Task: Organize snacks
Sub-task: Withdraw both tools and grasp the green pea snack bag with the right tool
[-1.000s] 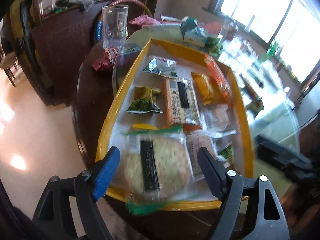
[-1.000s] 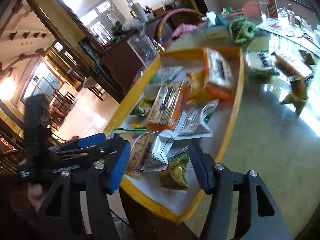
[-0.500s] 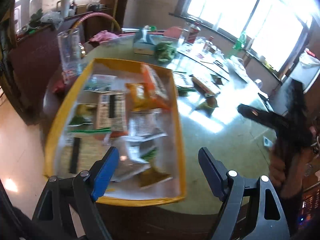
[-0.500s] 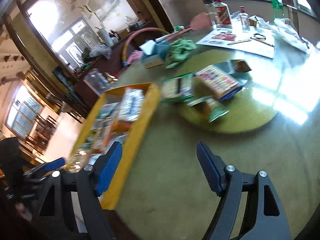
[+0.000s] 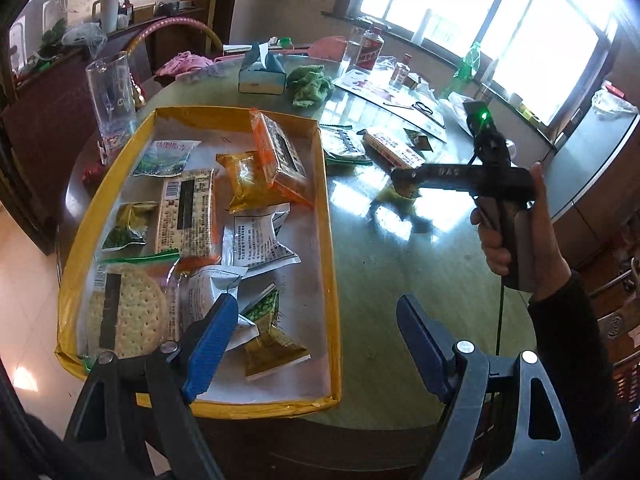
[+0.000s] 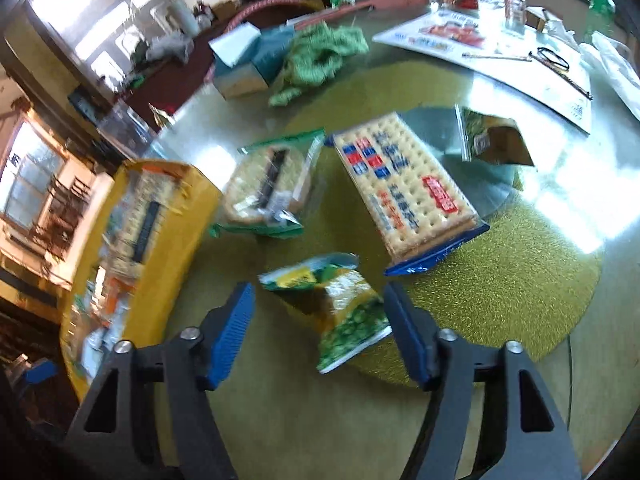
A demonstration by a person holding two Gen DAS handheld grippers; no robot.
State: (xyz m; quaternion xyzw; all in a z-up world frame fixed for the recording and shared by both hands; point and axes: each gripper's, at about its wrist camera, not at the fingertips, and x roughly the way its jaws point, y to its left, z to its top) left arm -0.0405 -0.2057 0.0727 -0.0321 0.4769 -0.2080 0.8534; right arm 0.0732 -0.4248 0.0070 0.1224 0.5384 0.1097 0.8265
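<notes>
A yellow tray [image 5: 326,216] holds several snack packets, among them a round cracker pack [image 5: 124,314] and an orange pack [image 5: 276,152]. My left gripper [image 5: 316,340] is open and empty over the tray's near right corner. My right gripper [image 6: 320,332] is open, its jaws on either side of a green pea snack bag [image 6: 344,312] lying on the table. Behind it lie a blue-edged cracker pack [image 6: 404,196], a green-edged cracker pack [image 6: 268,184] and another green bag [image 6: 492,140]. In the left wrist view the right gripper [image 5: 408,184] shows from the side, out over the table.
A tall glass [image 5: 110,96] stands left of the tray. A tissue box [image 5: 262,74], a green cloth [image 5: 310,86], bottles [image 5: 368,54] and papers [image 6: 492,52] lie at the back. A yellow-green mat [image 6: 520,280] lies under the loose snacks.
My right gripper has moved away from the tray out over the table and down to the green pea bag. My left gripper has swung right, from the tray's left end to its right corner.
</notes>
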